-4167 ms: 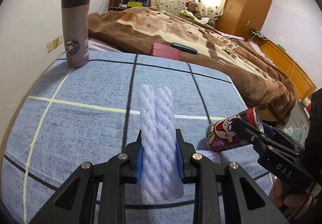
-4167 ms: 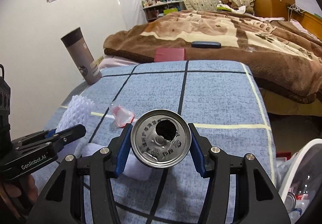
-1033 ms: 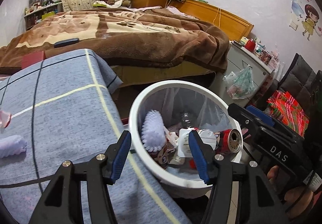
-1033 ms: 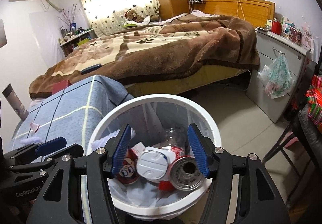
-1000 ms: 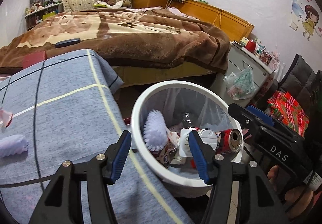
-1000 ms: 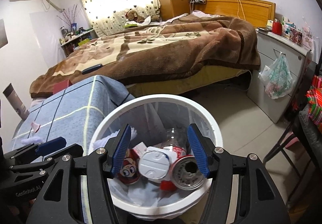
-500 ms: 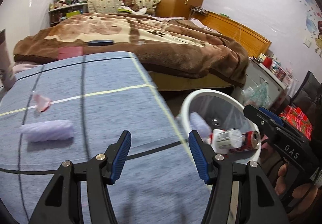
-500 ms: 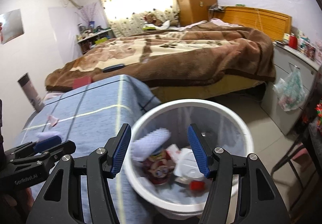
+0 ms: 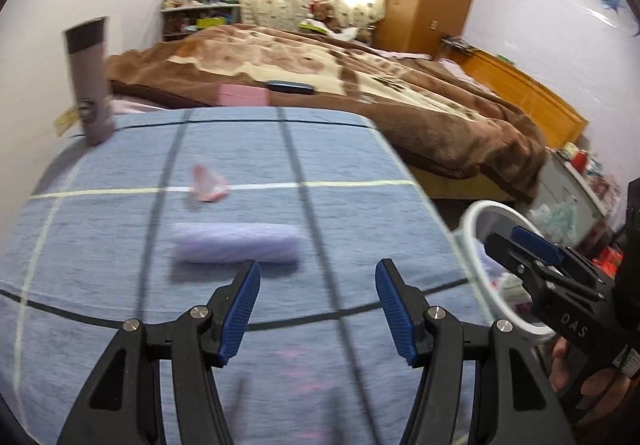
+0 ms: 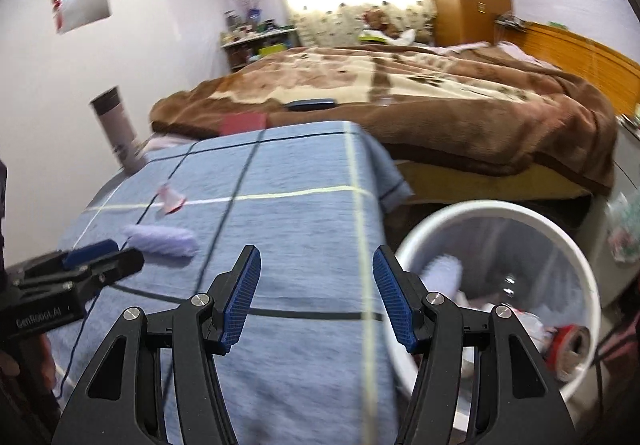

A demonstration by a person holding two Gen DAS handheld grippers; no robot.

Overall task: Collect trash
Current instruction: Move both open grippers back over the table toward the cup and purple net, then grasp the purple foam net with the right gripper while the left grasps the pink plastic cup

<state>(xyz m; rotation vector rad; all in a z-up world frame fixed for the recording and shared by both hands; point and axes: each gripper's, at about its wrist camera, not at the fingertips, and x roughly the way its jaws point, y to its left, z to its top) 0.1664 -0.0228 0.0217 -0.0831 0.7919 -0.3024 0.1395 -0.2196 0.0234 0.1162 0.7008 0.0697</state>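
Foam net sleeve [image 9: 236, 248]: pale lilac, ribbed cylinder, lying flat on the blue checked-cloth surface [image 9: 340, 165], just ahead of left tool [image 9: 318, 295]. Pink crumpled wrapper [image 9: 208, 185] beyond it, probably thin plastic, blurred. Both tools gape, empty; right tool [image 10: 316, 295] over the surface edge beside round white bin [image 10: 576, 245], red can [image 10: 570, 341] inside.

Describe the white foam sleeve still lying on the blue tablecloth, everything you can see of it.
The foam sleeve is a pale lavender-white roll, ribbed like netted fruit-packing foam, though motion blur softens its texture. It lies flat on its side on the blue checked tablecloth, long axis running left to right across the left wrist view. Nothing grips or touches it except the cloth. The pink wrapper sits just beyond it, apart. The open left gripper is just short of it; from the right wrist view it lies near that gripper's tips.
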